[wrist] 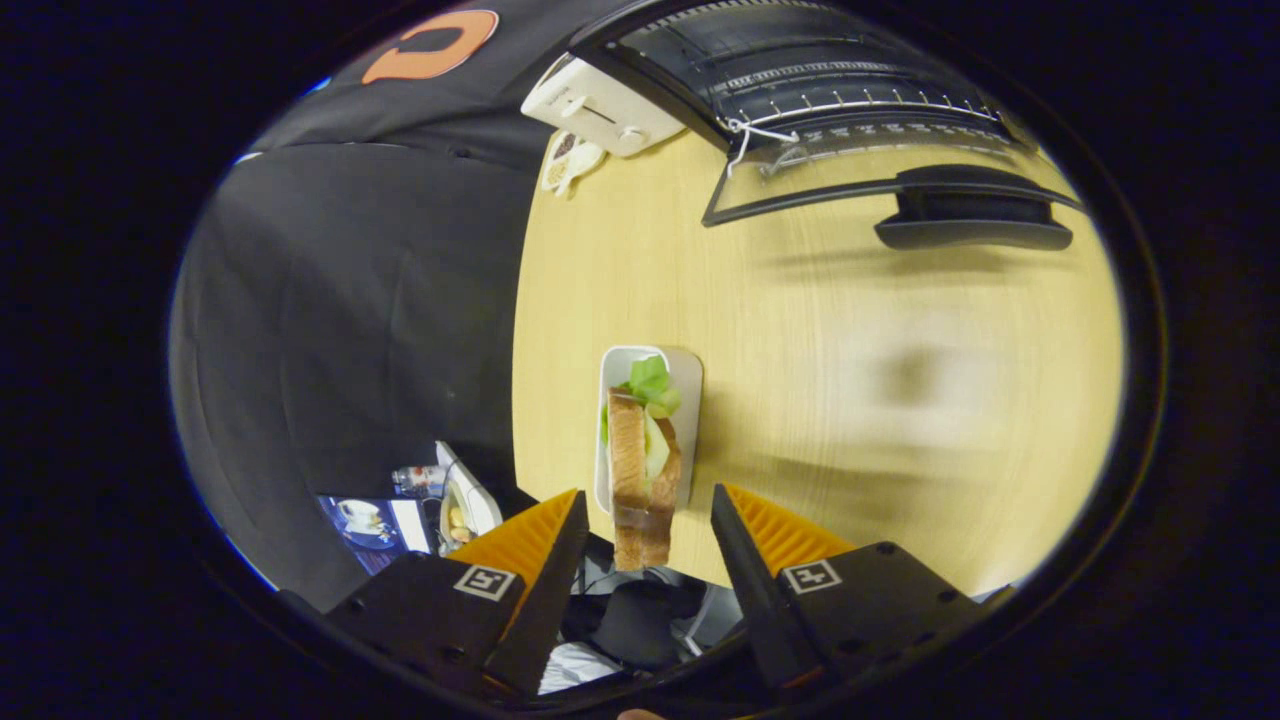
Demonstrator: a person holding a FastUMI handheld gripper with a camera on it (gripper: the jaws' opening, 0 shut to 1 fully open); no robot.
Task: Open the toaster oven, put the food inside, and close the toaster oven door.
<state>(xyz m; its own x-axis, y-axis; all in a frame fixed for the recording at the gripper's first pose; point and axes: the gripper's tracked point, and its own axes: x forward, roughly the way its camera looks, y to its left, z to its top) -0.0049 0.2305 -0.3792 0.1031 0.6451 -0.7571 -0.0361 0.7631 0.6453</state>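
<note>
1. Sandwich (643,470) first, nearest the gripper (648,520): it lies in a shallow white tray (688,385) at the near edge of the desk (800,380), its toast end sticking out over that edge between the two fingers.
2. The fingers stand apart, one on each side of the toast end, neither pressing on it; I judge they are lined up to close on the bread.
3. Green lettuce (652,382) shows at the sandwich's far end.
4. The middle of the desk is bare wood.
5. At the far edge stands the toaster oven (610,105), its glass door (880,170) already dropped open, handle (975,215) toward the gripper, the rack (850,80) inside ready for the food.
</note>
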